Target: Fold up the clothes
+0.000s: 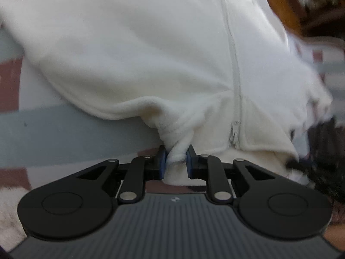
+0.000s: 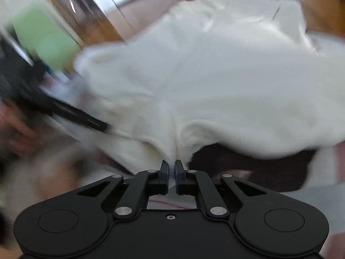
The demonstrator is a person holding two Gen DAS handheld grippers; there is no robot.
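my left gripper (image 1: 176, 158) pinches the hem of a white zip-front fleece jacket (image 1: 151, 54); right gripper (image 2: 171, 168) clamps another fold of it, over a grey-and-maroon striped cover (image 1: 64, 133).

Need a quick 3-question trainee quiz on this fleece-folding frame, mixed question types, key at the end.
1. True or false: the left gripper is shut on a bunched bit of the white fleece jacket.
2. Multiple choice: what runs down the jacket in the left wrist view? A) a row of buttons B) a zipper C) a belt
3. Fill in: the right gripper pinches the jacket's ____ edge, the fabric rising from its fingers.

Key: 1 true; 2 B; 3 near (lower)
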